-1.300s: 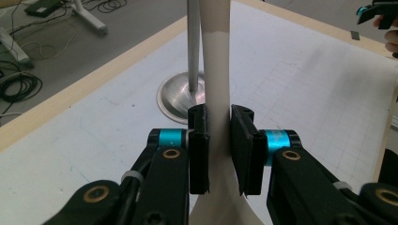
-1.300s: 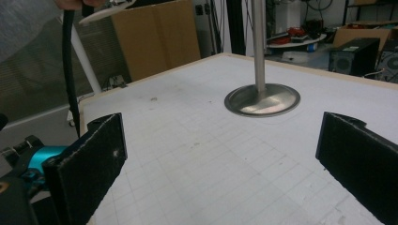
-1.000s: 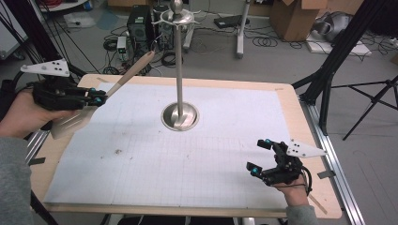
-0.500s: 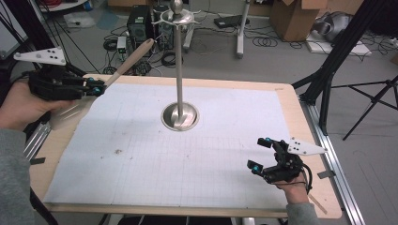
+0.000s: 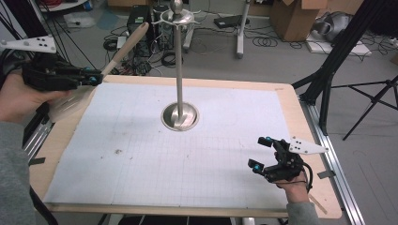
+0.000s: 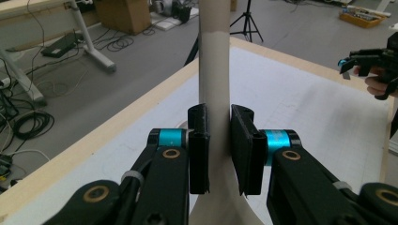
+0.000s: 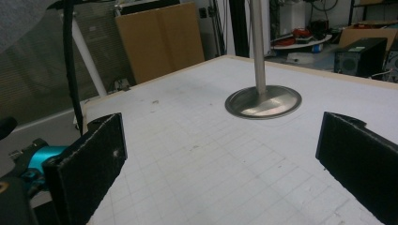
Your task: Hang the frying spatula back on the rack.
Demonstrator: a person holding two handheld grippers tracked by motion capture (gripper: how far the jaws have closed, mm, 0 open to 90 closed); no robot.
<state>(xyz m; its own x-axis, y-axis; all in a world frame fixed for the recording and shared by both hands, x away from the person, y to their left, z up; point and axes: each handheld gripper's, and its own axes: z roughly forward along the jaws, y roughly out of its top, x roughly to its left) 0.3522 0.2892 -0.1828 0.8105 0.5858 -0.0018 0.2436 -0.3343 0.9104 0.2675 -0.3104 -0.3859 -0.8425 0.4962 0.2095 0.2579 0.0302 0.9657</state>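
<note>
My left hand-held gripper (image 6: 219, 149) was clamped on the spatula (image 5: 104, 69) at its neck, upper left of frame: light, stiff, smooth handle, could pivot.

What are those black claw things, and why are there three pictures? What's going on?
A person holds a hand-operated gripper in each hand. One picture looks down from above the table; each of the other two comes from a camera riding on a gripper. The left gripper is clamped on a spatula with a wooden handle and pale blade, holding it in the air above the table's left edge. The right gripper is open and holds nothing. On the white gridded mat stands a metal stand: a tall pole on a round base with hooks at its top.
</note>
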